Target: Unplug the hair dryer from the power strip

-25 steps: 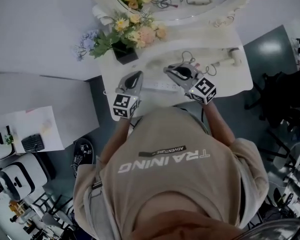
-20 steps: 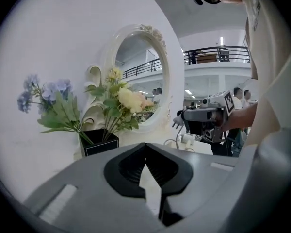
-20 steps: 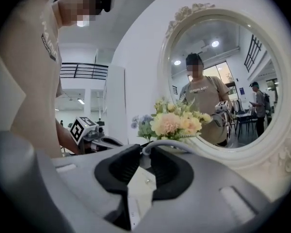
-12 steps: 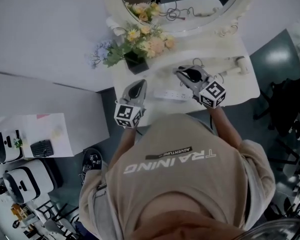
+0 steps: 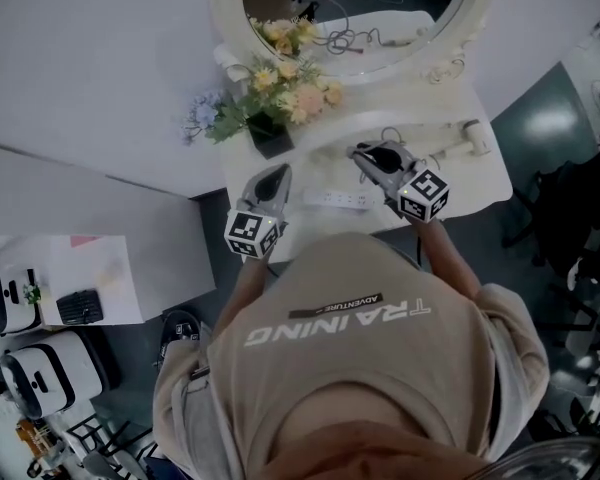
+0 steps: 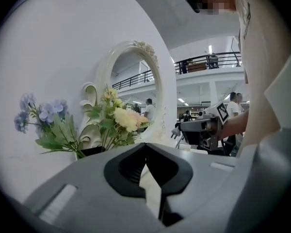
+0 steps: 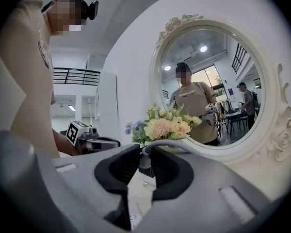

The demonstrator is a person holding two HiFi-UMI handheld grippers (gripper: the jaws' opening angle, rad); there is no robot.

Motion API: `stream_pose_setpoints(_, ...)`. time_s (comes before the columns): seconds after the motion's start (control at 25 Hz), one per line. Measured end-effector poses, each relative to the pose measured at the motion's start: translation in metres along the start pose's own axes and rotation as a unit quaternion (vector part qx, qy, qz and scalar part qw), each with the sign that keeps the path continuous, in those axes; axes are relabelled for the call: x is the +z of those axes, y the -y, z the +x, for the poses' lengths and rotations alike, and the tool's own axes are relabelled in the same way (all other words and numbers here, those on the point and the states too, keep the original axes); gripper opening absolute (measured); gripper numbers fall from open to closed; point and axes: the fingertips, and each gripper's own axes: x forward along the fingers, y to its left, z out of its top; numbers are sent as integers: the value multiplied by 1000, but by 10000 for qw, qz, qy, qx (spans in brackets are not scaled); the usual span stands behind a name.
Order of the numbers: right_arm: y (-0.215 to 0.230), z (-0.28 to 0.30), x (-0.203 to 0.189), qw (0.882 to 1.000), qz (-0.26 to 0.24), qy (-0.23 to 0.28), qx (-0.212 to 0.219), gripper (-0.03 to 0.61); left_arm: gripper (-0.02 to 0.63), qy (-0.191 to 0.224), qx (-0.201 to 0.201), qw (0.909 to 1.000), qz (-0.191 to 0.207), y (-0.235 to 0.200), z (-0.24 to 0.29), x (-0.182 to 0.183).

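Observation:
In the right gripper view my right gripper (image 7: 145, 161) is shut on a dark plug (image 7: 145, 165), and its grey cord (image 7: 172, 143) arcs off to the right. The left gripper view shows that plug (image 6: 176, 132) hanging free in the air with bare prongs. The white power strip (image 5: 337, 199) lies on the white table (image 5: 485, 183), below and between both grippers. Farther right lies the white hair dryer (image 5: 467, 132). My left gripper (image 5: 277, 172) hovers left of the strip, its tips (image 6: 146, 145) together with nothing between them.
A dark pot of yellow, pink and blue flowers (image 5: 275, 93) stands at the back left of the table, in front of an oval mirror (image 5: 355, 8). A loose cord (image 5: 390, 133) curls behind the right gripper. Left of the table is another surface with paper (image 5: 80, 278).
Both grippers have lifted a little above the table. The right one carries the plug farther from the power strip.

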Motion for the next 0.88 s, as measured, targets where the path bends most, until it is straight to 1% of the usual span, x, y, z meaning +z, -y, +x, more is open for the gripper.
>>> stream_pose_setpoints(0.24,-3,1,2,9999,-98,-5,44,77,6,-108,55,9999,71,2,-7,-8)
stream_pose_setpoints(0.4,-2,2,2,9999,-149,0,82,77,6,-68,206,9998,-23,2,-13,-13)
stream_pose_setpoints(0.56,-4,1,-2,9998,-139,-57,126,77,6,-84,216,9997,-117,7,-17,-18)
stream_pose_setpoints(0.88,-14,12,-8,10000,-28,42,4,77,6,-53,151,9998,71,-9,-26,-10)
